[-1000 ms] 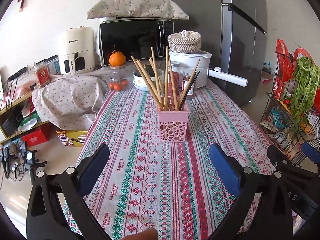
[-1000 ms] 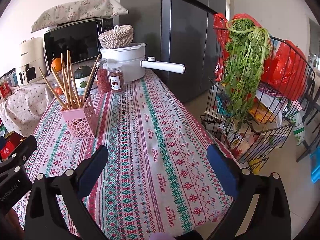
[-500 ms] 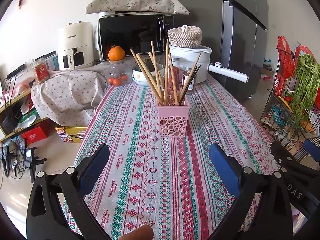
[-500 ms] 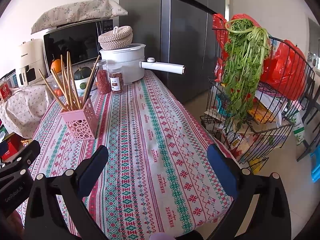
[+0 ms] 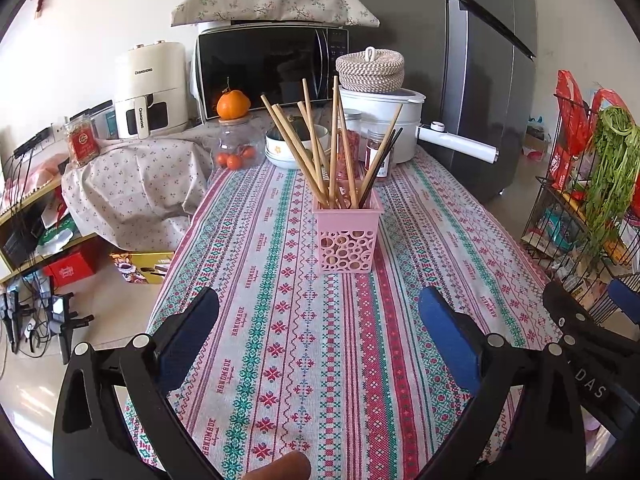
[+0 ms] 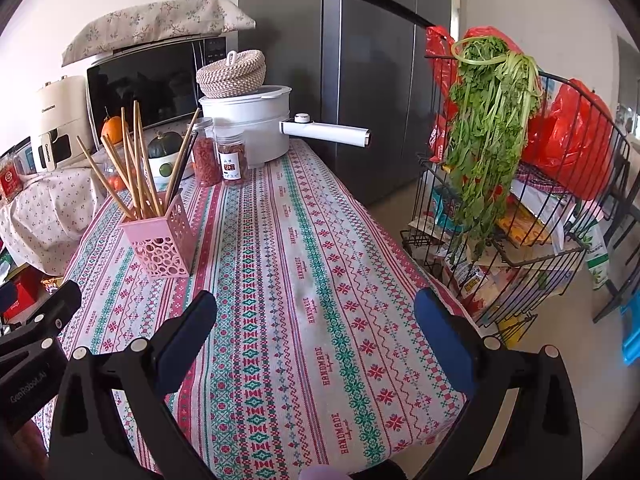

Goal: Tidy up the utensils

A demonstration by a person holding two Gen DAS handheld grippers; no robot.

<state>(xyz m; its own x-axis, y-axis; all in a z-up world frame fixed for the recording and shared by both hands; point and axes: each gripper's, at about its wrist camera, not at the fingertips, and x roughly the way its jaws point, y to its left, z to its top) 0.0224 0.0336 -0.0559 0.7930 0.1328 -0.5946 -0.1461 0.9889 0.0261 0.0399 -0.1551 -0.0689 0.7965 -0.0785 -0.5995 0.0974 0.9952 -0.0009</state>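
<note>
Tablecloth (image 5: pixel 280 320) reads "HANDMADE"; air fryer (image 5: pixel 150 88) "CHANGHONG".

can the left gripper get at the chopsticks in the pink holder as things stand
Probably yes. The left gripper is open and empty, facing the pink holder head-on, with only bare tablecloth between them. The chopsticks fan out above the rim, with the jars and bowl behind them.

I hold my left gripper (image 5: pixel 319 312) and right gripper (image 6: pixel 315 310) side by side above the tablecloth (image 5: pixel 304 340), jaws spread wide, both empty.
</note>
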